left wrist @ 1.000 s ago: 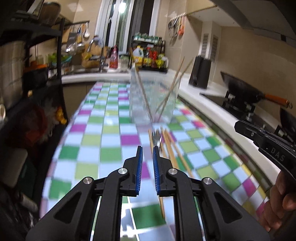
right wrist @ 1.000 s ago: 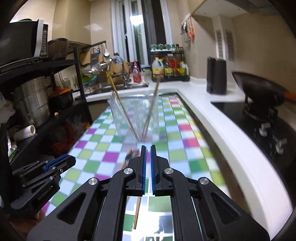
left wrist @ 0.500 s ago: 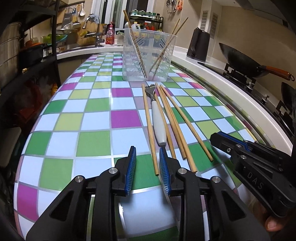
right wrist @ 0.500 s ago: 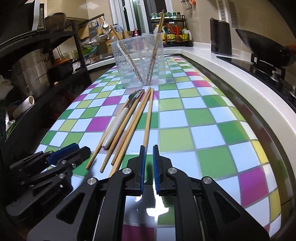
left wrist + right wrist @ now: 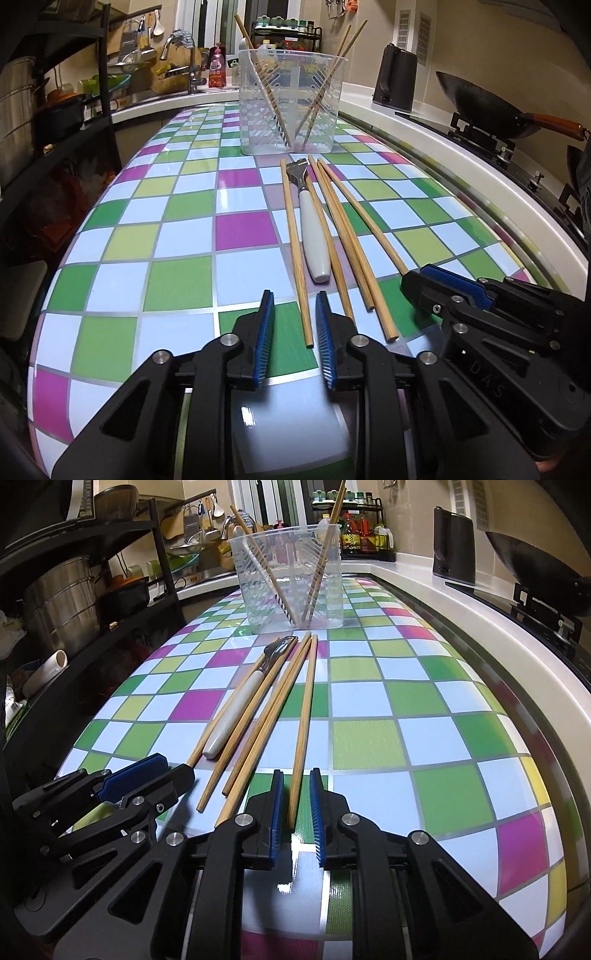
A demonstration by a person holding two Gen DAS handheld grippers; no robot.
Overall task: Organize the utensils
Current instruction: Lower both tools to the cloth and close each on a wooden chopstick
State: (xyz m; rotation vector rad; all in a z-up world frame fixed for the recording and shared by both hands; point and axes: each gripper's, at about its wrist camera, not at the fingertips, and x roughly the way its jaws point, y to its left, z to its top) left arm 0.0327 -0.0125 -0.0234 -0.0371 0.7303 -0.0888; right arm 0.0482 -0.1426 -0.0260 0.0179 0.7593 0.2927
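Loose chopsticks (image 5: 334,236) and a white-handled fork (image 5: 313,236) lie side by side on the checkered surface (image 5: 177,221), just in front of the clear holder (image 5: 291,103) with more chopsticks leaning inside. Left tongs (image 5: 294,325) sit low and parted, straddling the near end of the leftmost chopstick (image 5: 295,251), not gripping. Right tongs (image 5: 296,805) are parted too, bracketing the rightmost chopstick (image 5: 304,716).

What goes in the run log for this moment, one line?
left gripper: open, straddling leftmost chopstick | right gripper: open, straddling rightmost chopstick | fork: flat on table | holder: upright
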